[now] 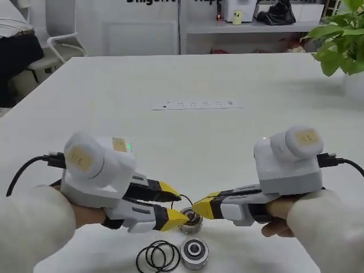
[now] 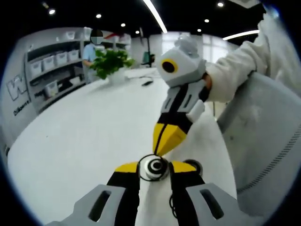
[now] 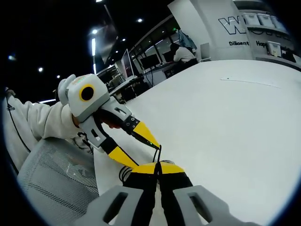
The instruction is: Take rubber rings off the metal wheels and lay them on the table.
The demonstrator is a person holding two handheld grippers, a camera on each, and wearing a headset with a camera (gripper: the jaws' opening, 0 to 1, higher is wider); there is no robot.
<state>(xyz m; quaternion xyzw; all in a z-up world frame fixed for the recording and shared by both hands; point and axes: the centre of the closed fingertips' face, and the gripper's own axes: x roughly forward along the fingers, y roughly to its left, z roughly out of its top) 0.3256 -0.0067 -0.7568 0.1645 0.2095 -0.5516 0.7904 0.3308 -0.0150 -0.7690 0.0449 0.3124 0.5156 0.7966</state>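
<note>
The metal wheel (image 1: 190, 222) stands on the counter (image 1: 170, 79), clamped between the narrowly parted jaws of the left hand-held gripper (image 1: 180, 208); the right hand-held gripper (image 1: 198, 208), jaws pressed together, pinches a thin black rubber ring (image 3: 159, 150) at that wheel; nearer the person lie a second wheel (image 1: 194, 252) and loose rings (image 1: 158, 256) just beside it; beyond, bare counter runs to a power strip (image 1: 196, 104); a potted plant (image 1: 340, 40) stands at the far right edge.
</note>
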